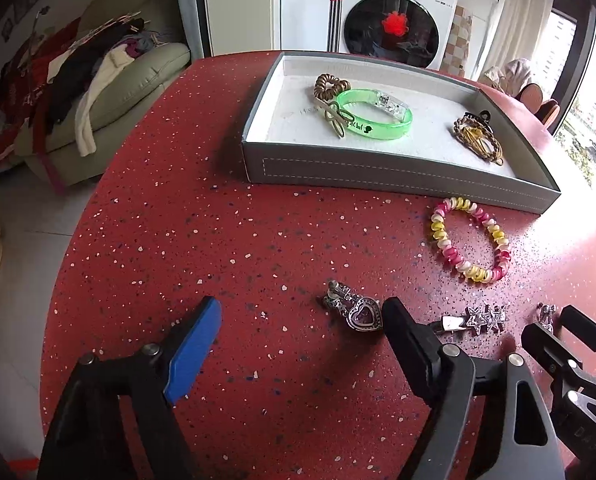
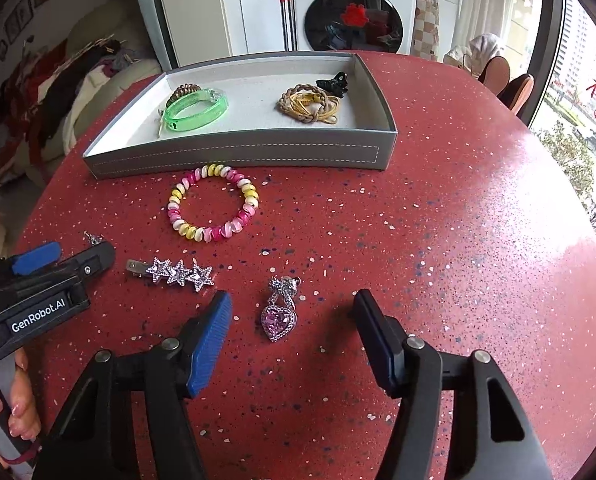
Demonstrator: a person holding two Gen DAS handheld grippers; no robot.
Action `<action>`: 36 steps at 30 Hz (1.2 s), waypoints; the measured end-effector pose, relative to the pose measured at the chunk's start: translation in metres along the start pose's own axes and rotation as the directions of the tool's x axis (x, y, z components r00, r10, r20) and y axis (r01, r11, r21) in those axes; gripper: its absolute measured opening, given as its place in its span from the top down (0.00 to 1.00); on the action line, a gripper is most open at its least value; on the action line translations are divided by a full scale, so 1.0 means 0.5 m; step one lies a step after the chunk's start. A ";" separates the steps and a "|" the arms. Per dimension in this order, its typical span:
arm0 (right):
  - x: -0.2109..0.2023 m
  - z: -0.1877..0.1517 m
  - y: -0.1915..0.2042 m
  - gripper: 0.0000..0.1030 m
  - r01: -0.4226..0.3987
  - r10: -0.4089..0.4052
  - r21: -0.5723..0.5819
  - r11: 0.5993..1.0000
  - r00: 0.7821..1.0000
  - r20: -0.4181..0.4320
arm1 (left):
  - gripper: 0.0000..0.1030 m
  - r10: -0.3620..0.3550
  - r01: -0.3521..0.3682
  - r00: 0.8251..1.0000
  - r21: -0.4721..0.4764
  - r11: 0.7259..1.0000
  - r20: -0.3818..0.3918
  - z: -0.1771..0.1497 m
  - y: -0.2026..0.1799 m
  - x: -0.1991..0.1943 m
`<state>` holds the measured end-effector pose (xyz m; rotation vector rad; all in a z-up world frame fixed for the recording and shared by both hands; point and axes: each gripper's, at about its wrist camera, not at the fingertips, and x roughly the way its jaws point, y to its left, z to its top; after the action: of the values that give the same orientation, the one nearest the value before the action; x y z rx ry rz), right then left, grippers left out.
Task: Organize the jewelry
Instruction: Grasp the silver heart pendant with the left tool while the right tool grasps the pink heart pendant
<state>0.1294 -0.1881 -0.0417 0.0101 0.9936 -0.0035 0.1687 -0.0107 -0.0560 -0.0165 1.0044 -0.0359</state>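
A round red speckled table (image 2: 438, 208) carries a grey stitched tray with a white lining (image 2: 238, 154), which holds a translucent green bangle (image 2: 196, 110) and braided hair ties (image 2: 308, 108). Just in front of the tray lies a pink-and-yellow spiral bracelet (image 2: 212, 208) — untouched. The right gripper (image 2: 292, 320) is spread wide around a purple heart pendant (image 2: 280, 314), gripping nothing; the left gripper (image 1: 302, 320) is equally wide and empty, beside a silver three-star hair clip (image 2: 174, 272).

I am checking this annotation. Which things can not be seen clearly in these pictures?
- Small earring: left wrist view, partly behind the right gripper.
- Second heart earring: right wrist view, mostly hidden by the left gripper.
- Writing on green bangle: too small to read.
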 end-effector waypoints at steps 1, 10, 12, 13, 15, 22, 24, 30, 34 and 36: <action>-0.001 -0.001 0.001 0.50 0.009 -0.009 -0.010 1.000 1.000 0.003 | 0.12 -0.002 0.002 1.000 0.007 1.000 0.009 -0.001 -0.003 -0.001; -0.008 -0.002 -0.011 0.81 0.004 -0.004 -0.007 1.000 1.000 0.006 | 0.53 -0.028 0.026 0.999 0.067 0.997 0.033 -0.002 -0.020 -0.013; -0.008 -0.002 -0.012 0.81 0.001 -0.001 -0.001 1.000 1.000 0.008 | 0.58 -0.031 0.029 0.999 0.075 0.997 0.034 -0.001 -0.021 -0.014; -0.008 -0.002 -0.013 0.81 0.001 -0.001 0.001 1.000 1.000 0.009 | 0.65 -0.039 0.036 0.999 0.079 0.996 0.035 -0.001 -0.020 -0.015; -0.009 -0.003 -0.014 0.81 -0.005 0.005 0.009 1.000 1.000 0.012 | 0.65 -0.047 0.043 0.998 0.083 0.996 0.036 -0.002 -0.017 -0.016; -0.018 0.000 -0.035 0.81 -0.069 0.068 0.064 0.996 0.997 0.021 | 0.65 -0.108 0.106 0.993 0.056 0.993 0.037 -0.005 0.013 -0.027; -0.020 0.000 -0.043 0.81 -0.086 0.084 0.080 0.993 0.996 0.023 | 0.65 -0.118 0.116 0.992 0.054 0.992 0.040 -0.004 0.021 -0.032; -0.030 0.006 -0.063 0.81 -0.125 0.122 0.120 0.985 0.992 0.029 | 0.65 -0.132 0.129 0.990 0.065 0.990 0.046 0.002 0.031 -0.047; -0.043 0.020 -0.072 0.81 -0.145 0.140 0.131 0.981 0.989 0.046 | 0.65 -0.142 0.137 0.988 0.078 0.987 0.053 0.006 0.030 -0.058; -0.050 0.029 -0.075 0.81 -0.157 0.150 0.138 0.978 0.987 0.057 | 0.65 -0.150 0.145 0.987 0.082 0.986 0.057 0.010 0.030 -0.064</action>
<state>0.1275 -0.2257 -0.0129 0.2165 0.9422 0.0667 0.1560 0.0057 -0.0266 -0.0211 0.9369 -0.2092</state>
